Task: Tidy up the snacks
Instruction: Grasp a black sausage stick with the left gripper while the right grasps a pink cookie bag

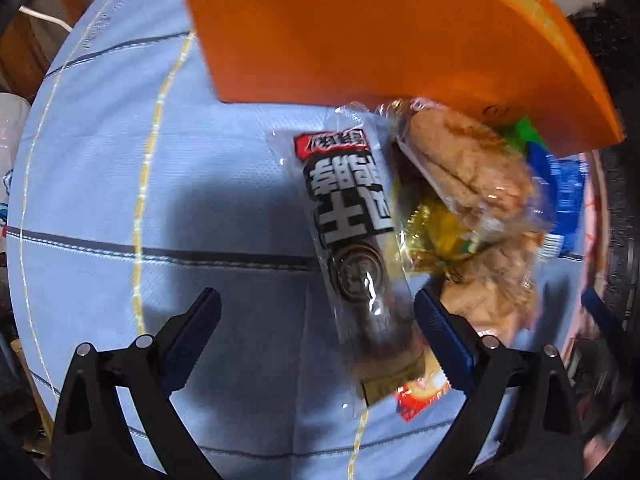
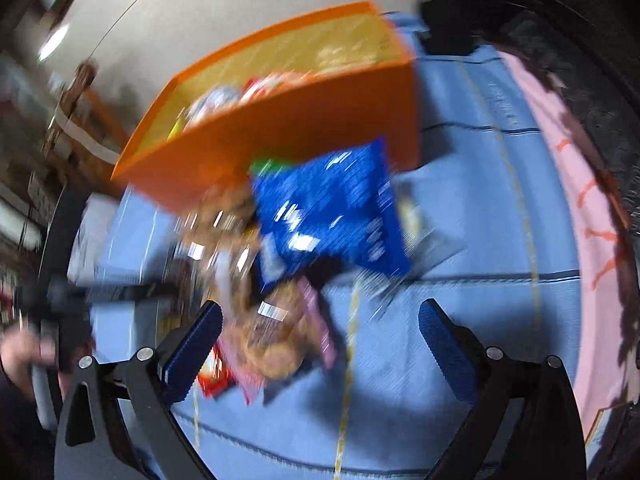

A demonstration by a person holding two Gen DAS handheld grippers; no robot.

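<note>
- Snacks lay in a loose heap on a pale blue tablecloth [image 1: 120, 184] in the left wrist view, right beside the near wall of an orange box [image 1: 360, 32].
- The left gripper [image 1: 318, 310] pointed down at the cloth with its jaws spread wide and pressing on nothing.
- A long dark snack bar [image 1: 352, 236] in a clear wrapper with bold white lettering lay between the two blue-padded fingers [image 1: 444, 332], its lower end near the right one; whether they touched could not be told.
- To the right of the bar lay a clear pack of brown biscuits [image 1: 464, 160], a crinkled yellow wrapper [image 1: 436, 232], a blue packet [image 1: 568, 192] and, under the bar's lower end, a red wrapper [image 1: 416, 400].
- The right wrist view was badly blurred by motion.
- The right gripper [image 2: 320, 330] likewise stood wide open, empty, above the blue cloth [image 2: 460, 208].
- A large blue bag [image 2: 332, 208] rested on top of the heap, leaning against the front of the orange crate [image 2: 288, 128], which already held several packets too blurred to name.
- Brownish packs [image 2: 272, 344] and a small red wrapper [image 2: 214, 376] lay just by the left finger.
- A pink cloth [image 2: 568, 184] edged the table at the right.
</note>
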